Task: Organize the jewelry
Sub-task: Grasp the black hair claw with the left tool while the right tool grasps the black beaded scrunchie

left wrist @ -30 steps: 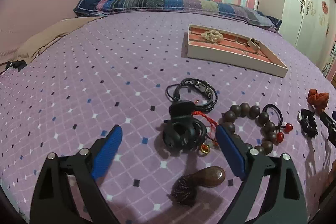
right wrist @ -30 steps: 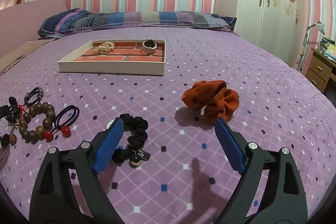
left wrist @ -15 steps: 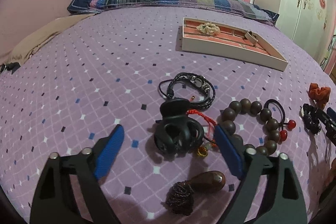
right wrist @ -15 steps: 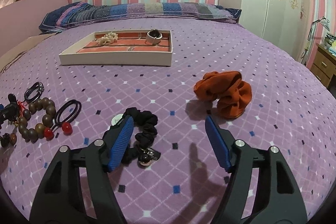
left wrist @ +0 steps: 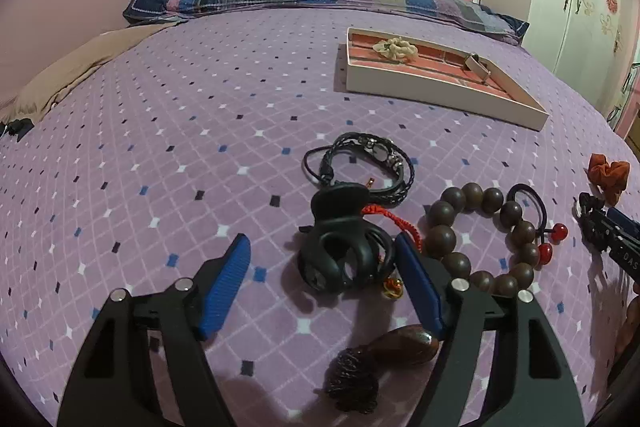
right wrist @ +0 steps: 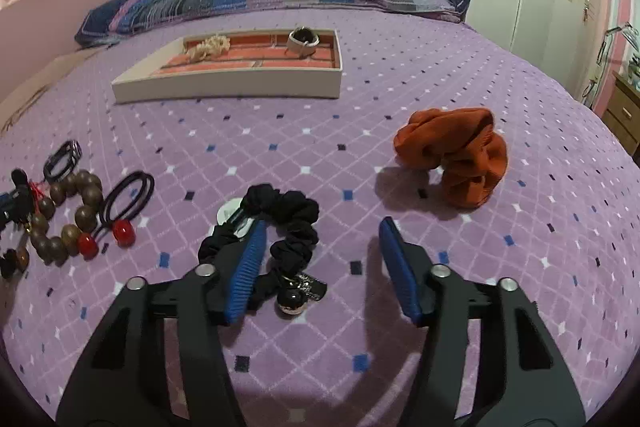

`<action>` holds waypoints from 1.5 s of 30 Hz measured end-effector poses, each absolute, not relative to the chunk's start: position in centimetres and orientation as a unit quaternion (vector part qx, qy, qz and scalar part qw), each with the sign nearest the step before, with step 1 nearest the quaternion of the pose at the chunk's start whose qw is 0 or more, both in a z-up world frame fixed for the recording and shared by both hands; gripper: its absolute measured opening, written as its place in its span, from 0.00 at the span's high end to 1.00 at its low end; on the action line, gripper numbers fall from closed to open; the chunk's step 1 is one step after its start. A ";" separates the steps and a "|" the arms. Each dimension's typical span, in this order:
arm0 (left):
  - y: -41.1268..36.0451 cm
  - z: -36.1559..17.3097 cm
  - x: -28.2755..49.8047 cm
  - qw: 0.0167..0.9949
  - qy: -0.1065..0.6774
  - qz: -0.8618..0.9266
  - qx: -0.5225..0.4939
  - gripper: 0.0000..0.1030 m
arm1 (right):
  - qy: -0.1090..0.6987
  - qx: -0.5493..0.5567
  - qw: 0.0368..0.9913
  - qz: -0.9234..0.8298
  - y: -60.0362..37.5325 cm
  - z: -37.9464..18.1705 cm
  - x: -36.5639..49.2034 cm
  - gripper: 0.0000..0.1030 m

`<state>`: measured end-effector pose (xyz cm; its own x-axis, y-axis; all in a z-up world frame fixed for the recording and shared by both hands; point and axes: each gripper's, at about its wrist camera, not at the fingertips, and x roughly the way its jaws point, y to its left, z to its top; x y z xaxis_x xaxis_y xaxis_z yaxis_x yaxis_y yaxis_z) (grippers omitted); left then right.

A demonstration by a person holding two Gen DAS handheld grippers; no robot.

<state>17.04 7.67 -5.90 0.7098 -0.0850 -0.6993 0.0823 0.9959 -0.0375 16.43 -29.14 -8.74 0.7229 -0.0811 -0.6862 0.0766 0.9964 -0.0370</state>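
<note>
Only "OAS" shows, on the right hand-held gripper (left wrist: 624, 247)

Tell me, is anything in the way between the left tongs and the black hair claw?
No. The hair claw already sits between the fingers of the left tongs, which have just been closing, with no pad pressing on it yet. A red cord and wooden beads crowd its right side and may snag.

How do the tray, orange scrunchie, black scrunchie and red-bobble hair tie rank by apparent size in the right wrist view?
1. Tray, largest though farthest away.
2. Orange scrunchie and black scrunchie: look alike, and the black one is nearer, so unranked.
3. Red-bobble hair tie, smallest.
</note>
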 end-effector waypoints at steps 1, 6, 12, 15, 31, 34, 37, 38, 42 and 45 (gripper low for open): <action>7.7 -5.9 17.1 0.925 0.378 -0.047 -0.001 0.32 | 0.371 -0.003 0.928 -0.041 -29.1 -8.8 16.4 0.51; 6.8 -6.1 17.0 0.923 0.380 -0.060 0.017 0.48 | 0.371 -0.005 0.928 -0.036 -28.9 -8.9 16.5 0.57; 6.7 -6.2 17.1 0.922 0.381 -0.066 0.018 0.53 | 0.369 -0.008 0.929 -0.031 -28.7 -8.9 16.4 0.63; 7.0 -6.0 17.1 0.925 0.375 -0.058 0.016 0.53 | 0.368 -0.012 0.929 -0.027 -28.5 -9.0 16.4 0.67; 9.4 -4.7 16.7 0.931 0.361 -0.042 -0.018 0.53 | 0.372 0.001 0.928 -0.015 -28.8 -8.8 16.6 0.87; 9.2 -4.4 16.6 0.932 0.358 -0.044 -0.015 0.53 | 0.372 0.005 0.928 -0.014 -28.9 -8.7 16.7 0.88; 8.9 -4.0 16.6 0.934 0.354 -0.048 -0.011 0.53 | 0.369 0.009 0.929 -0.015 -29.1 -8.4 17.0 0.88; 8.8 -3.9 16.7 0.934 0.354 -0.050 -0.010 0.53 | 0.368 0.008 0.930 -0.015 -29.1 -8.3 17.2 0.88; 8.2 -3.1 17.2 0.936 0.348 -0.057 -0.005 0.53 | 0.354 0.003 0.935 -0.010 -29.0 -7.3 17.8 0.88; 7.9 -2.3 18.0 0.938 0.341 -0.065 -0.005 0.53 | 0.341 0.002 0.940 -0.005 -28.8 -6.4 18.4 0.88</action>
<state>17.96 7.92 -2.27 0.7586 -0.1259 -0.6392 0.1188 0.9914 -0.0543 18.45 -28.79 -6.43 0.7669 -0.0076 -0.6417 0.0100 1.0000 0.0001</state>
